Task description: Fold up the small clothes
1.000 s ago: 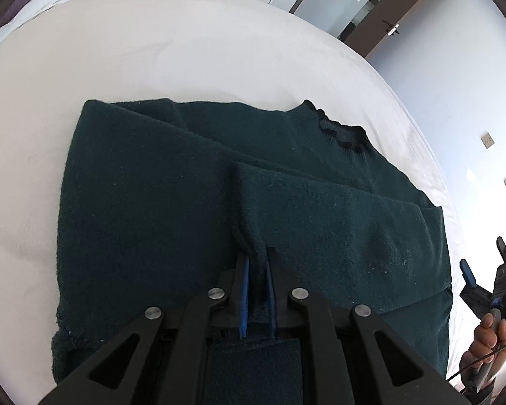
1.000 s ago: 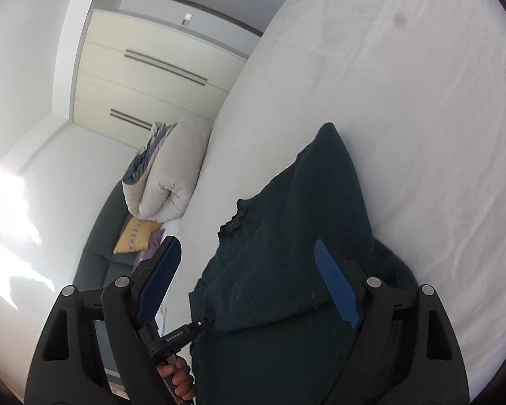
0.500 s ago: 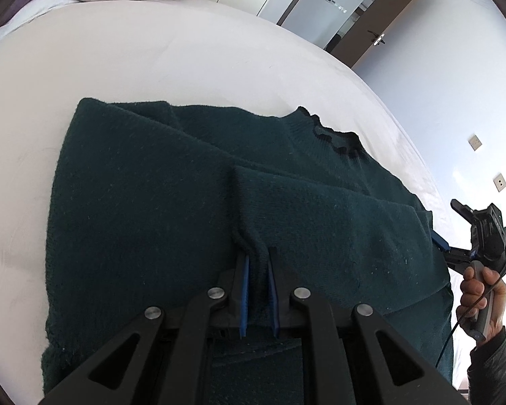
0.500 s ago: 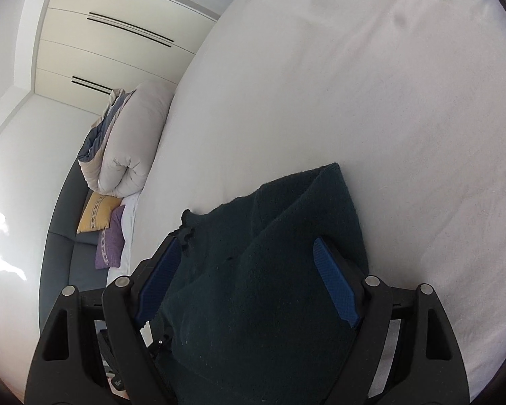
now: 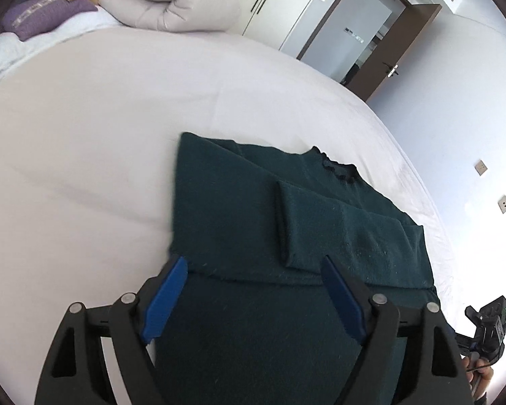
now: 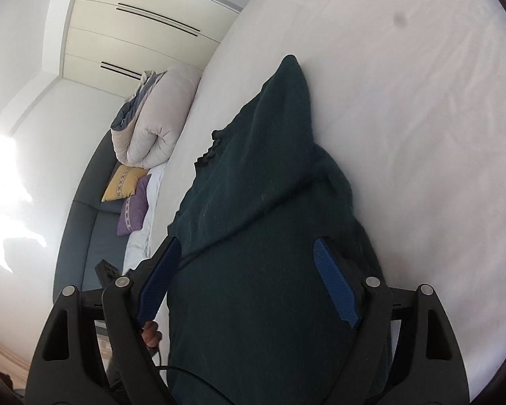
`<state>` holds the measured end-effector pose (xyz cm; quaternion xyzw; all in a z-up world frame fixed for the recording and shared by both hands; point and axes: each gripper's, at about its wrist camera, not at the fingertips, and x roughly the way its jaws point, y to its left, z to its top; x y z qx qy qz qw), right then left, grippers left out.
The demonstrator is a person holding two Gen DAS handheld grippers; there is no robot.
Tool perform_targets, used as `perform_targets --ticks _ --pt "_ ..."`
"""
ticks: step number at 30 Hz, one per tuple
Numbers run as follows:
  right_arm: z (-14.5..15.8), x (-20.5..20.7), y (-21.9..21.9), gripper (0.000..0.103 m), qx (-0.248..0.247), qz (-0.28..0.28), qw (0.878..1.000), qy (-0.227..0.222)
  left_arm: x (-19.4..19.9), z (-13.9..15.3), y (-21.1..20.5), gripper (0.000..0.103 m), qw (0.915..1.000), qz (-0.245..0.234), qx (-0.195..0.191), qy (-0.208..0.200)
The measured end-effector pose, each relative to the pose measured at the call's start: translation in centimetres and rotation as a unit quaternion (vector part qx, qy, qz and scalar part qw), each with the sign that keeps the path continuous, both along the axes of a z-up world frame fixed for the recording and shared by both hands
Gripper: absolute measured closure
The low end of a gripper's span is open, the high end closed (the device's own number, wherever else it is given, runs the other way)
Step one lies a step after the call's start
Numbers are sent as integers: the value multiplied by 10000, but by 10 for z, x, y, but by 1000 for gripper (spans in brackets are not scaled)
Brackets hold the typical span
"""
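Dark green sweater (image 5: 253, 222) lies flat on the white bed (image 5: 84, 155), one sleeve (image 5: 320, 226) folded across its front. Left tool (image 5: 253, 290) above the sweater's near hem, jaws opening, gripping nothing. Right tool (image 6: 246, 280) over the sweater's side, jaws wide apart, pads clear of the cloth. Rolled duvet (image 5: 172, 3) beyond the sweater's collar.
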<state>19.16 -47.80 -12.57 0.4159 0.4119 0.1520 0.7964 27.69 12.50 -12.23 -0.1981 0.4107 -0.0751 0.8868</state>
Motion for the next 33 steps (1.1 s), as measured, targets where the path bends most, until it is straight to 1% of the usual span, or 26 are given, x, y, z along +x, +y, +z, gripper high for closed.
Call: perform_targets --ticks 1,4,6,9,12,15,16,18,20,23,28,29,30,32,33 --pt "4 -19 3 22 -189 11 9998 -5 -16 4 7 19 10000 32 4 -21" --pt "16 -70 12 22 -645 116 9978 -74 -63 3 25 19 9998 107 -33 158" --pt "20 -104 16 22 -816 131 9966 -65 -94 -4 36 19 9991 194 -15 390" --pt "28 -148 15 22 -1126 59 9936 -66 -137 -21 49 19 9969 319 -182 696" --pt "34 -191 3 22 -1212 33 9926 -107 -173 -41 54 21 9934 328 -450 1000" --pt "35 -220 -10 22 -1340 -121 9909 36 -201 -44 48 21 9945 184 -381 959" --pt "33 -228 -14 22 -1340 -175 9908 85 -206 -43 47 21 9944 97 -385 981" --pt "31 -243 -20 22 -1247 -211 9919 103 -212 -43 46 21 9928 -60 -580 1043" --pt "28 -257 -24 22 -1169 -188 9929 113 -216 -47 48 21 9894 -215 -829 1173" --pt "22 -271 -24 22 -1141 -142 9931 219 -219 -50 47 22 9852 -424 -993 1330" --pt "16 -282 -27 22 -1029 -130 9942 281 -218 -55 33 22 9772 -963 -1006 1604" --pt "16 -279 -26 22 -1004 -137 9944 288 -218 -55 32 22 9766 -1001 -1000 1618" --pt "16 -282 -28 22 -960 -144 9948 295 -219 -56 31 24 9763 -1007 -1013 1626" --pt "16 -280 -29 22 -888 -140 9954 318 -218 -56 32 30 9749 -974 -1095 1676" --pt "16 -280 -29 22 -876 -137 9955 329 -218 -58 34 40 9730 -961 -1198 1722"
